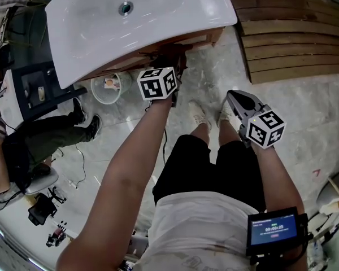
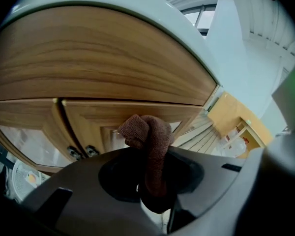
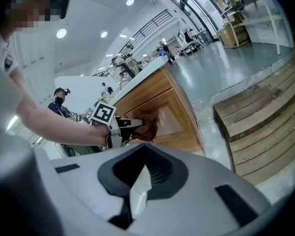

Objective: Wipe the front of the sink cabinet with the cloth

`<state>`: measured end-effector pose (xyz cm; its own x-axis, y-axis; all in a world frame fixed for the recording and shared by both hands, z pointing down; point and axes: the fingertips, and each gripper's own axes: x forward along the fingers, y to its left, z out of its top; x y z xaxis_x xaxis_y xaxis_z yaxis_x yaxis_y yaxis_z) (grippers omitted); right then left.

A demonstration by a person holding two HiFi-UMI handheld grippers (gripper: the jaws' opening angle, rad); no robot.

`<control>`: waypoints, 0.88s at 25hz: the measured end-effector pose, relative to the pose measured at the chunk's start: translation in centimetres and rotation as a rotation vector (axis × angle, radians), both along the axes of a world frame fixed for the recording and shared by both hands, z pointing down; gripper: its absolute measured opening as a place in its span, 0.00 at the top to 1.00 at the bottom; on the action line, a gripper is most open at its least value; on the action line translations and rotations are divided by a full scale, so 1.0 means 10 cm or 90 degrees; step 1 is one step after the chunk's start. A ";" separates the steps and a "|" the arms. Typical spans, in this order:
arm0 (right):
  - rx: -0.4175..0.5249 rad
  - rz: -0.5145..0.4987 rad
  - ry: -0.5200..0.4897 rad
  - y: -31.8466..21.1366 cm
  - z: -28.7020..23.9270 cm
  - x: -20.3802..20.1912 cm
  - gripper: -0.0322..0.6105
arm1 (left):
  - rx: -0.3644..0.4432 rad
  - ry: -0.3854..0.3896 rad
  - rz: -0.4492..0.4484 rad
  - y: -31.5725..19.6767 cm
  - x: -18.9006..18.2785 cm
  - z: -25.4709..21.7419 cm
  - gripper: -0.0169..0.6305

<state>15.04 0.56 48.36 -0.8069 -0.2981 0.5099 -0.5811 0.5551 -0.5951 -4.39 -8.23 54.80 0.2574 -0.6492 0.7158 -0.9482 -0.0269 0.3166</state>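
Observation:
A wooden sink cabinet (image 2: 103,68) stands under a white basin (image 1: 130,21). My left gripper (image 2: 152,181) is shut on a brown cloth (image 2: 150,132), whose bunched end sticks out toward the cabinet doors, close to two small dark knobs (image 2: 81,152). In the right gripper view the cloth (image 3: 146,128) is against a recessed door panel of the cabinet (image 3: 162,107). In the head view the left gripper (image 1: 169,61) reaches under the basin's rim. My right gripper (image 3: 139,191) is shut with nothing in it. It hangs back from the cabinet beside the person's leg (image 1: 244,103).
Wooden slatted steps (image 1: 294,38) lie to the right of the cabinet. A white bucket (image 1: 108,88) sits on the marble floor at its left. A seated person (image 1: 51,134) is further left. A small screen (image 1: 274,229) is mounted near my right arm.

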 end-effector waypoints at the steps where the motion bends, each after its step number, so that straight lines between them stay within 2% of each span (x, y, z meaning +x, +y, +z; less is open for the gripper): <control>1: -0.001 0.005 0.000 -0.05 0.02 0.09 0.93 | 0.003 0.004 0.005 -0.05 0.12 0.00 0.81; 4: -0.004 0.011 0.001 -0.13 0.08 0.28 0.93 | 0.010 0.018 0.024 -0.18 0.45 0.03 0.81; 17: -0.013 0.031 0.007 -0.25 0.19 0.56 0.93 | 0.035 0.048 0.132 -0.55 1.38 0.03 0.81; 22: -0.021 0.022 0.013 -0.22 0.20 0.59 0.93 | -0.001 0.057 0.109 -0.61 1.55 0.15 0.81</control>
